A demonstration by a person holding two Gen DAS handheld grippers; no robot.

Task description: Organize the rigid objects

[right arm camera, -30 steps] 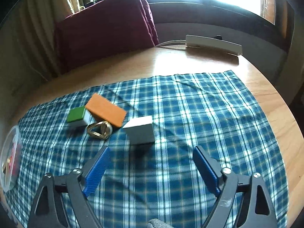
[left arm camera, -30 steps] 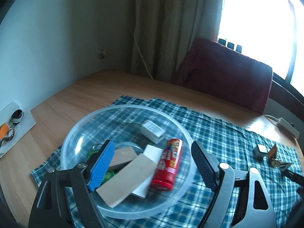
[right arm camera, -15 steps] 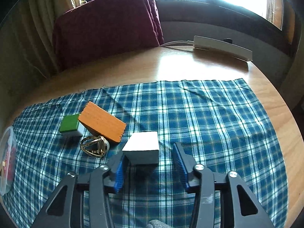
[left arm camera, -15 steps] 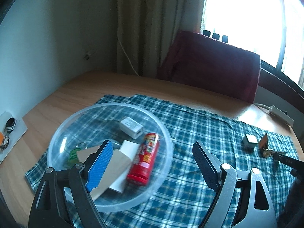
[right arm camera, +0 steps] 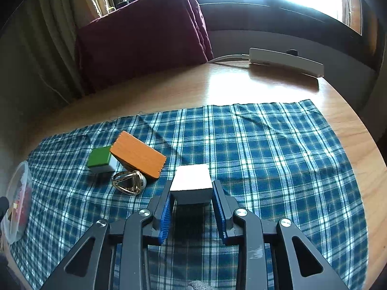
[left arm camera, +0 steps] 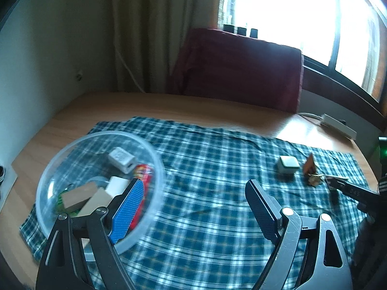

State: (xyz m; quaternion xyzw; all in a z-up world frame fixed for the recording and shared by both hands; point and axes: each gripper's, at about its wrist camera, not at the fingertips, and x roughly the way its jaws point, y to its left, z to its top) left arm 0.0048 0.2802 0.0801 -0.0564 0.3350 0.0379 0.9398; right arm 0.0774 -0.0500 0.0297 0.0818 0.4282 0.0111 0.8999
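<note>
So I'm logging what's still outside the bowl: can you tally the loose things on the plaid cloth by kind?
Cubes: 2, the white cube between the right gripper's pads and the green-topped cube
Orange wooden block: 1
Metal ring piece: 1
Total: 4

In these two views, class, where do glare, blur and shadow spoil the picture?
Left wrist view: the window is blown out white, and the clear plastic bowl is motion-blurred. Right wrist view: sharp; glare on the wooden table, and a dark shadow under the white block.
</note>
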